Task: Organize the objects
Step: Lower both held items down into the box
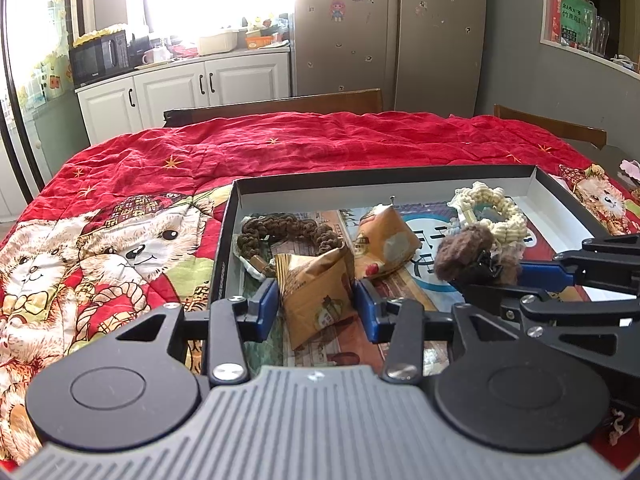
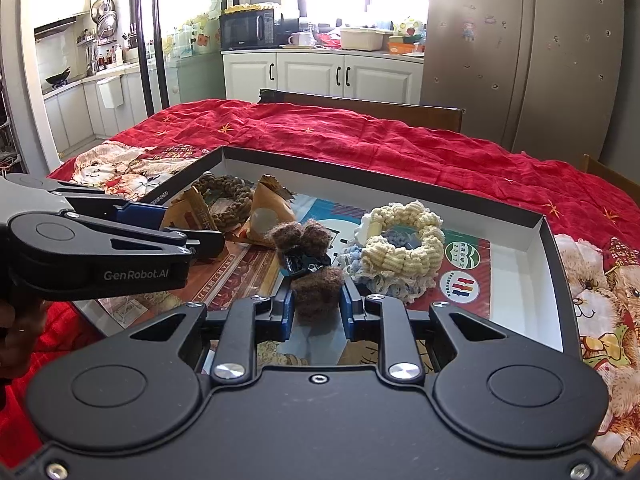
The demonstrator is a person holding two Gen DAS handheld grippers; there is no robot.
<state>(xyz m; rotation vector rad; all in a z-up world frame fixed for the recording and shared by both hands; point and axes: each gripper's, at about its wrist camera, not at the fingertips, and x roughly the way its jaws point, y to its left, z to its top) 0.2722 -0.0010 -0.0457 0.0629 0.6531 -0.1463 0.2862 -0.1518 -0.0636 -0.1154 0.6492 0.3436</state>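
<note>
Red cloth (image 1: 320,140) with gold stars, teddy-bear print. Black box (image 2: 554,240), white inner walls. Tan printed packet (image 1: 316,292). Brown fuzzy clip (image 2: 316,294) (black middle). Cream crochet ring (image 2: 404,240). Dark brown ring (image 1: 280,230). Claw pads (image 1: 267,300) blue.

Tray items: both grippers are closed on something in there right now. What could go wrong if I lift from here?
1. The right gripper clamps the fuzzy brown hair clip close beside the cream scrunchie; yarn may snag and drag it along.
2. The left gripper squeezes the paper packet; it may crumple or tear.
3. The grippers sit close together in the tray and may collide.
</note>
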